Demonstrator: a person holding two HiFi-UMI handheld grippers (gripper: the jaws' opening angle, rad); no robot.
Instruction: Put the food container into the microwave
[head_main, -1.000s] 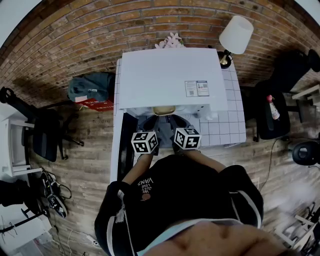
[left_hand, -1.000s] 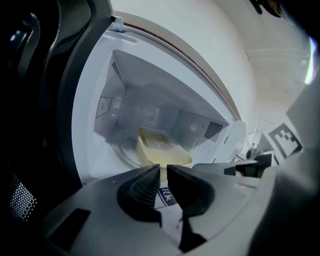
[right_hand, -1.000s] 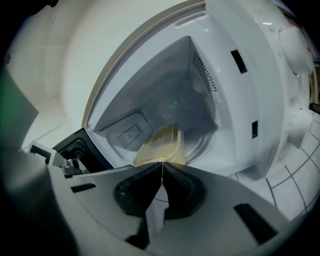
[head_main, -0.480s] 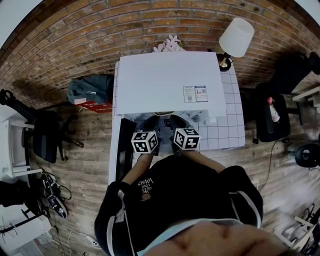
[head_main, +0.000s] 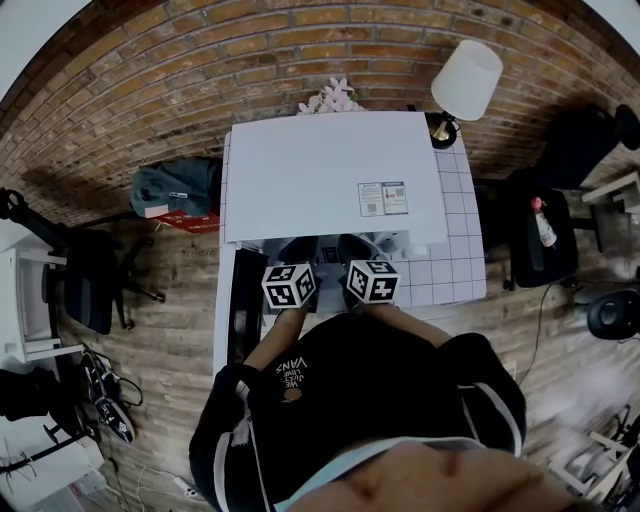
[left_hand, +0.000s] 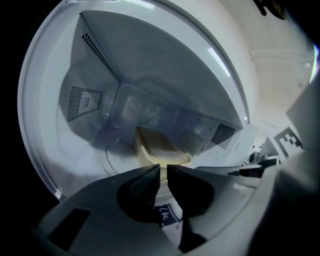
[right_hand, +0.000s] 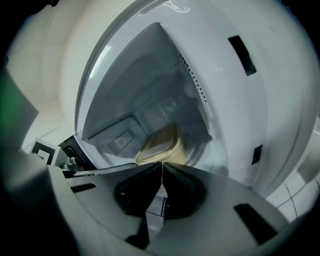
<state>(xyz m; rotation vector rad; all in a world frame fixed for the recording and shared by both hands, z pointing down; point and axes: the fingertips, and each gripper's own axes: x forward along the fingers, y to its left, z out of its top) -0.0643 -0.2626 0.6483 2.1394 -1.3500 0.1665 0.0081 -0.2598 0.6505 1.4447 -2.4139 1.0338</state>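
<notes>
- the white microwave sits on a tabletop with white square tiles, close to a brick wall.
- its door is swung open on the left side.
- the food container is inside the microwave. it is pale yellow, has a lid on top, and rests on the round glass plate on the oven floor.
- the left hand-held gripper points into the open microwave. its jaws are almost together, with only a thin gap between them, and nothing is in the gap. the container lies just past the tips, and the tips are not touching it.
- the right hand-held gripper points into the oven too. its jaws are pressed together and pinch nothing. the container shows just beyond its tips.
- from the head view, the two marker cubes, the left one and the right one, sit side by side in front of the oven mouth, near each other.
- a sticker is on the flat top of the microwave, near its right front corner.
- a lamp with a white shade stands at the back right of the tabletop.
- some pale flowers peek out behind the microwave.
- a dark chair stands on the wood floor, well off to the left.
</notes>
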